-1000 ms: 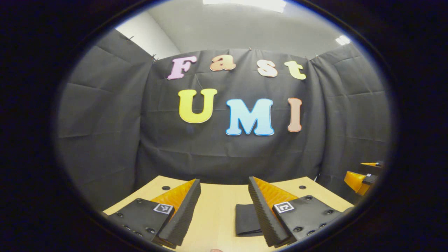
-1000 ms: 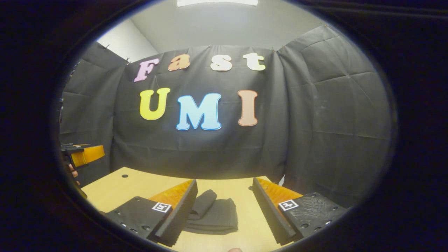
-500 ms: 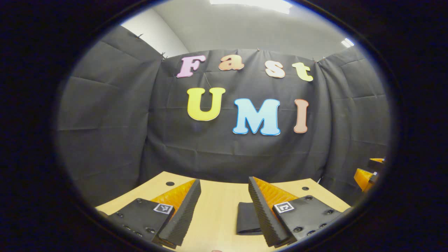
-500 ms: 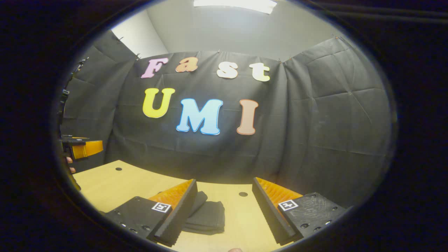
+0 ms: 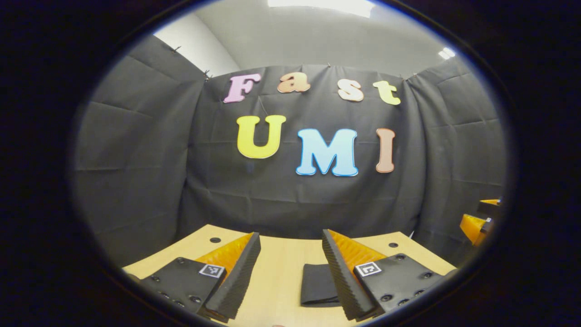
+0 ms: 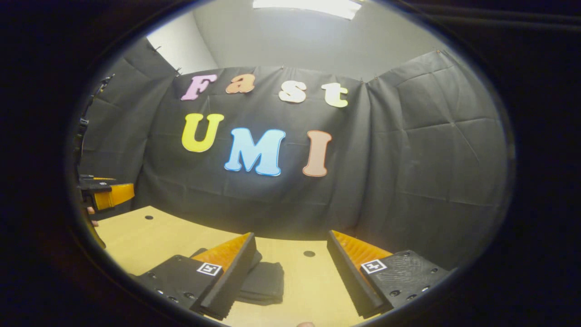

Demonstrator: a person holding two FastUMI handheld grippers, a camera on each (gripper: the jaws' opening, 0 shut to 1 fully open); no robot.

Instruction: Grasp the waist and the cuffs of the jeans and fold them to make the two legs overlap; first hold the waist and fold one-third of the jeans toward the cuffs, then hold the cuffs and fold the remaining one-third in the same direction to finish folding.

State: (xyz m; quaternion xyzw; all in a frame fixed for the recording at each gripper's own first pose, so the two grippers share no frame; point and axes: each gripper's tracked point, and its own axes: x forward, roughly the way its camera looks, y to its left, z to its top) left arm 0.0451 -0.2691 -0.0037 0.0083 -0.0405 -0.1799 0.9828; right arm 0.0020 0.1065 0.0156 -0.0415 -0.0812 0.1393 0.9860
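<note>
The jeans (image 6: 265, 284) lie on the wooden table (image 6: 150, 236) as a small, dark, stacked bundle, so both thirds appear to be folded over and the work looks finished or all but finished. What remains, by my judgement, is to draw both tools up and back without snagging a layer: lift straight away from the cloth, hold the fingers apart, and avoid sweeping sideways across the top fold, since denim stacked this thick would shift or spring open if dragged.

The left gripper (image 5: 290, 268) has its fingers spread wide with nothing between them; in the left gripper view the folded jeans (image 5: 317, 285) lie on the table at about 5 o'clock from the gap's middle, their right edge hidden behind the right-hand finger, and whether they touch it cannot be told.

The right gripper (image 6: 292, 272) is likewise spread and empty. In the right gripper view the bundle sits at about 8 o'clock from the gap, tucked partly behind the left-hand finger, with bare table toward 3 o'clock. The left gripper appears there at 9 o'clock, well apart from the cloth.
</note>
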